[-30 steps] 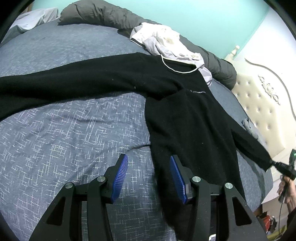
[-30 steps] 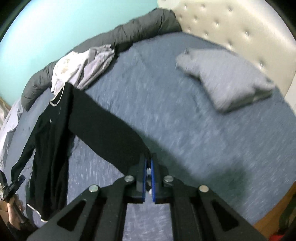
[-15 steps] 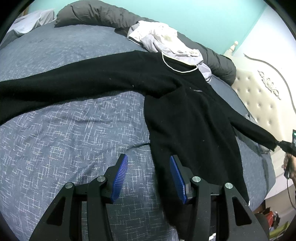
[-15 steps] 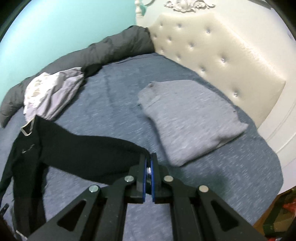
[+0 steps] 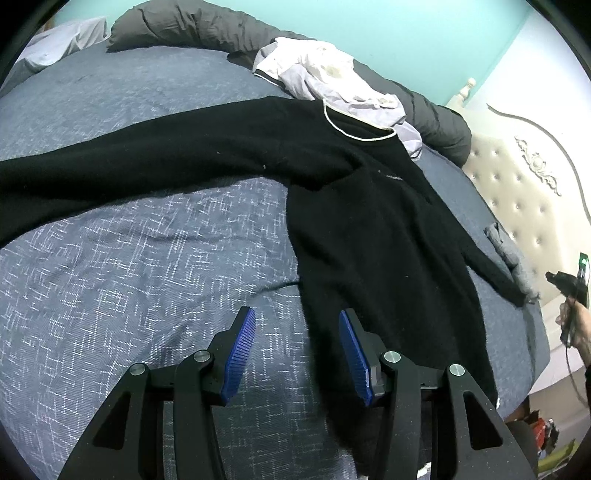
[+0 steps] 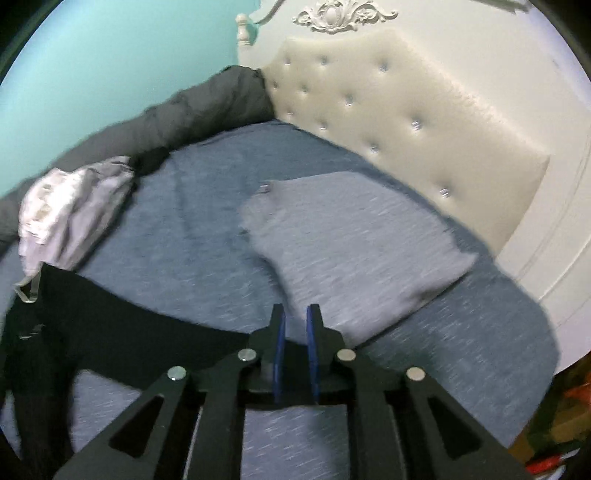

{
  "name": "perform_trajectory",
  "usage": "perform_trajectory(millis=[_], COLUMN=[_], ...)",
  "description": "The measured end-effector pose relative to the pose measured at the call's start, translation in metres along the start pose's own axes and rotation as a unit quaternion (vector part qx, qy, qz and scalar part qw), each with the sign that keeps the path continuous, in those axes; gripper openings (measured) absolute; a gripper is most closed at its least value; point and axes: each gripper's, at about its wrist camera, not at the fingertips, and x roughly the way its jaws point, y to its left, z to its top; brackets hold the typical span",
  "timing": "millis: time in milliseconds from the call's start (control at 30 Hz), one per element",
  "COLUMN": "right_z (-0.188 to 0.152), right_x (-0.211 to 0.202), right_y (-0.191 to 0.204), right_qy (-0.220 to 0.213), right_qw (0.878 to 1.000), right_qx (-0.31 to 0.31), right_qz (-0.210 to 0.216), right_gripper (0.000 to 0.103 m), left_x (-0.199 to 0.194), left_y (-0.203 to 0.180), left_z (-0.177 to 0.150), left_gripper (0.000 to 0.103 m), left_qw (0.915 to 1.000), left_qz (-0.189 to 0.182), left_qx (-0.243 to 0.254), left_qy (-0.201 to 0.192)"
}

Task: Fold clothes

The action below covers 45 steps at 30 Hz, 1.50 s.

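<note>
Sweater [image 5: 388, 236]: body runs lengthwise ahead of my left gripper [image 5: 297, 354], spread wide over its hem; right gripper [image 6: 295, 332] narrowly parted, empty.

Small white print on the black sweater [image 5: 369, 206] is unreadable.

The sweater [image 5: 369, 221] is black with a thin white neckline trim. The bedspread [image 5: 129, 277] is blue-grey with a pale crosshatch weave. The fingers [image 5: 242, 350] carry ribbed blue pads. The far garment pile [image 5: 325, 74] is white and pale lilac, the bolster [image 5: 192, 26] charcoal, the wall [image 6: 92, 66] turquoise, the tufted headboard [image 6: 388, 110] cream. The folded garment [image 6: 351, 236] is heathered light grey.
</note>
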Motion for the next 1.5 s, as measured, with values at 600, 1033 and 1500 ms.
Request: perform_trajectory(millis=[600, 1033, 1500], right_z=[-0.154, -0.193, -0.192], right_x=[-0.064, -0.064, -0.058], right_y=[0.198, 0.223, 0.211], right_qy=[0.201, 0.258, 0.262], right_qw=[0.914, 0.895, 0.897], right_qx=[-0.193, -0.207, -0.191], right_qz=[0.296, 0.299, 0.302], right_gripper=[0.054, 0.055, 0.056], left_x=[-0.042, -0.02, 0.019], left_y=[-0.038, -0.053, -0.051], left_z=[-0.009, -0.048, -0.062], left_gripper=[0.051, 0.051, 0.051], left_qw=[0.9988, 0.9931, 0.987], left_qz=[-0.01, 0.005, -0.015], left_qx=[0.019, 0.035, 0.018], left_qy=[0.043, 0.111, 0.159])
